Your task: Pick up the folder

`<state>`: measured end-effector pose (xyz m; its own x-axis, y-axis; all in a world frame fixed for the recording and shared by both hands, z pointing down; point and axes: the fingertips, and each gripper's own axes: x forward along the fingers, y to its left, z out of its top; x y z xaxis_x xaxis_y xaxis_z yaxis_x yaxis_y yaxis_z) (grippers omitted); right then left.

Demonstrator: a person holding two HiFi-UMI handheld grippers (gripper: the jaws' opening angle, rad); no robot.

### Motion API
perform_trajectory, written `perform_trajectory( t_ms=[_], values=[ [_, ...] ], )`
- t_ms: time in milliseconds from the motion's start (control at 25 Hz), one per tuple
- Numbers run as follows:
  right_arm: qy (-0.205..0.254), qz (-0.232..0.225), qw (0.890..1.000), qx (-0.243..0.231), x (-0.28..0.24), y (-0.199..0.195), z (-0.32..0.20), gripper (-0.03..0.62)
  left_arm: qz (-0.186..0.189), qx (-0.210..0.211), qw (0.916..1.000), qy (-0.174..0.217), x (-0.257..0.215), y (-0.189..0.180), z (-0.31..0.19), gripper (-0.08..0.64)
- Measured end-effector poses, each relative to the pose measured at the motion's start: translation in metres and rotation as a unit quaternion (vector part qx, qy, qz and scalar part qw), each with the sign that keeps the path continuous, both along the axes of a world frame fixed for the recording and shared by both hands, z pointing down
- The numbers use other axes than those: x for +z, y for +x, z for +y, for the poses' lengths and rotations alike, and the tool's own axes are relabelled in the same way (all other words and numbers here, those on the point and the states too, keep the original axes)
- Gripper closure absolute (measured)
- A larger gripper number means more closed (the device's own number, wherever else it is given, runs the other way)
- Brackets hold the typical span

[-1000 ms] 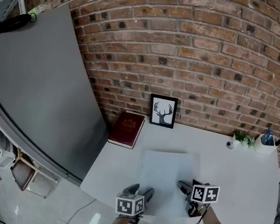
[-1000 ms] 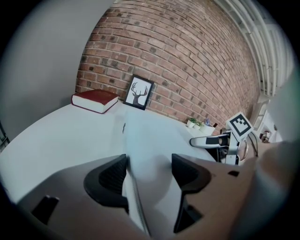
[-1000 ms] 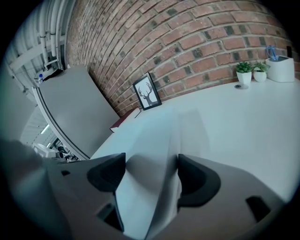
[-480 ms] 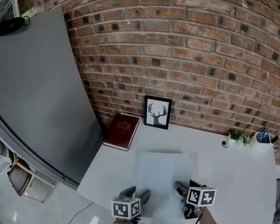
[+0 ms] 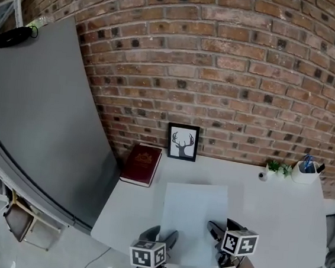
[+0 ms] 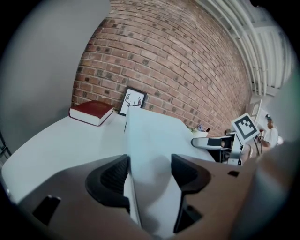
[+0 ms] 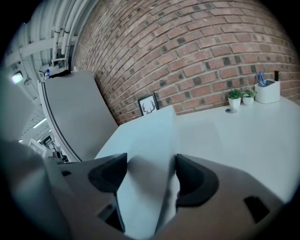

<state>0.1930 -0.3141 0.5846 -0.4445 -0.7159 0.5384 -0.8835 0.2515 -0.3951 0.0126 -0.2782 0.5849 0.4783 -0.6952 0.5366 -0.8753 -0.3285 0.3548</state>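
Note:
A pale blue folder [image 5: 193,216] lies on the white table [image 5: 277,219], its near edge at the table's front. My left gripper [image 5: 162,234] straddles its near left corner, and my right gripper [image 5: 221,231] straddles the near right corner. In the left gripper view the folder [image 6: 150,140] fills the gap of the left gripper [image 6: 145,164], near end raised, left edge by the left pad. In the right gripper view the folder [image 7: 150,140] runs between the wide jaws of the right gripper [image 7: 150,164], which are closing slowly. I see no pad pressing.
A dark red book [image 5: 141,164] lies at the table's back left, beside a framed deer picture [image 5: 182,142] leaning on the brick wall. A small plant [image 5: 277,167] and a pen cup [image 5: 305,170] stand at the back right. A large grey panel [image 5: 32,116] borders the table's left side.
The head view has shifted, so everything sits lower in the picture. Both grippers keep their places at the folder's near corners and have risen slightly.

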Motion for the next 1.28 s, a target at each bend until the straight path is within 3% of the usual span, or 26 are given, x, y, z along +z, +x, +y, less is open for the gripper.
perform_trajectory(
  t_ms=[400, 840, 1280],
  values=[
    [0.099, 0.01, 0.995, 0.03, -0.077, 0.0, 0.002, 0.281, 0.016, 0.014, 0.996, 0.086, -0.058, -0.003, -0.006, 0.272],
    [0.171, -0.005, 0.983, 0.074, -0.146, -0.006, 0.017, 0.284, 0.024, 0.045, 0.9832, 0.175, -0.132, -0.011, -0.007, 0.272],
    [0.239, 0.02, 0.966, 0.098, -0.204, -0.014, 0.035, 0.287, 0.039, 0.064, 0.9692, 0.234, -0.181, -0.017, -0.003, 0.272]
  ],
)
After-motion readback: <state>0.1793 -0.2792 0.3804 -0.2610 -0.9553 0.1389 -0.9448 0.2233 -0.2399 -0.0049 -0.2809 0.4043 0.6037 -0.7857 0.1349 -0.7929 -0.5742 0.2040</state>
